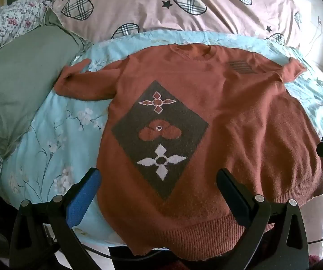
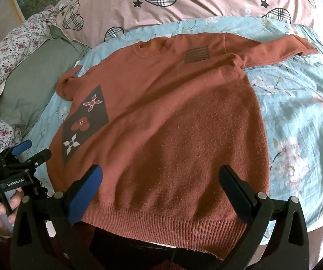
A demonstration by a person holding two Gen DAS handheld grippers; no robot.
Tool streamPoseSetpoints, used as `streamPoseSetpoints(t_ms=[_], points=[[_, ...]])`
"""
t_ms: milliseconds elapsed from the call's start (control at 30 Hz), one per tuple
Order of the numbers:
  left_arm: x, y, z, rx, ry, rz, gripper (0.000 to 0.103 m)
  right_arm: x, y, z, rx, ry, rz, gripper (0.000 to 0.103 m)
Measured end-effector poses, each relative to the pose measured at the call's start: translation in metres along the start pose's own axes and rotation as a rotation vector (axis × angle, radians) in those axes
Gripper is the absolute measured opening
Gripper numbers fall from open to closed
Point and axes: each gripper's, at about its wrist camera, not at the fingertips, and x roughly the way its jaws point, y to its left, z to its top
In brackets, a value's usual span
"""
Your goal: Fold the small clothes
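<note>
1 rust-orange sweater [image 1: 240, 117] flat, front up, sleeves outspread.

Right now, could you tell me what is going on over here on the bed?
A person is about to fold a rust-orange sweater, which lies spread flat, front up, on a light blue floral sheet. Both sleeves are out to the sides and nothing is folded yet. The left tongs and right tongs hover open over the ribbed hem, holding nothing.

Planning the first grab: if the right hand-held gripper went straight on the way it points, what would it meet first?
Most likely the rust sweater, on its plain body just above the ribbed hem; the open right hand-held gripper has nothing between. Depth is unclear.
</note>
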Motion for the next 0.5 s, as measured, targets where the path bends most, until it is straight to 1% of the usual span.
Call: streamPoseSetpoints(t_ms=[333,400,500], points=[[-0.0030,-0.0012,-0.0022,0.001,-0.004,-0.001,0.102,-0.0026,-0.0043,0.0008,0.002,-0.003,0.006,0.103],[-0.0030,-0.0005,-0.0002,0.003,-0.007,-0.002,0.102,0.0018,0.0033,-0.0009,0.003,-0.002,0.007,0.103],[-0.0022,-0.0020,0.0003,0.003,0.000,-0.004,0.102,0.0006,0.0024,-0.0007,0.002,-0.005,0.007,0.103]])
